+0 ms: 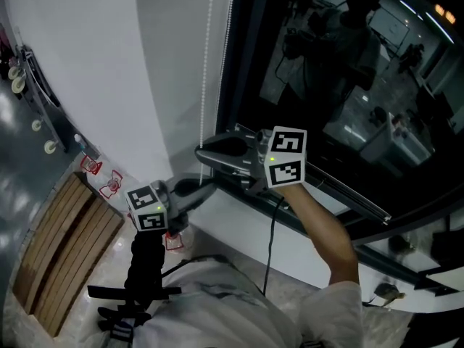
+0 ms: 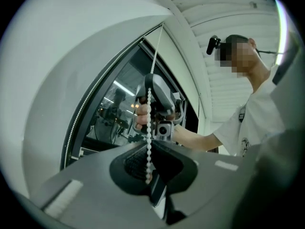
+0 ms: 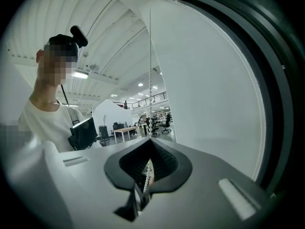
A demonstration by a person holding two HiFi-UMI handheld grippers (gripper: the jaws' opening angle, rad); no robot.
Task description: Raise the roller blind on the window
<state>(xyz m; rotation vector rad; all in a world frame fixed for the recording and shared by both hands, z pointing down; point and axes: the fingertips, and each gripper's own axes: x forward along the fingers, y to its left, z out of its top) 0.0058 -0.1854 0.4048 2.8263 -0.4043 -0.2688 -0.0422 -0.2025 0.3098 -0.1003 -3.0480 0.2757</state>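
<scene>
Right tool (image 3: 151,141) is clamped shut on the bead chain (image 3: 150,80). Left tool (image 2: 148,144) grips the same chain below it.

Slatted light-wood panel (image 1: 61,249) lies flat on the pale floor (image 1: 83,314), one long edge along a dark grey glossy surface (image 1: 22,172). That surface carries a row of small white round knobs (image 1: 49,147). Two small red-and-white items (image 1: 110,183) sit on the floor just past the panel's far corner. Beyond is an open office: pale tables (image 3: 125,131), black swivel chairs (image 3: 167,123), a ribbed white ceiling (image 3: 109,32), a lit ceiling lamp (image 3: 80,74).
</scene>
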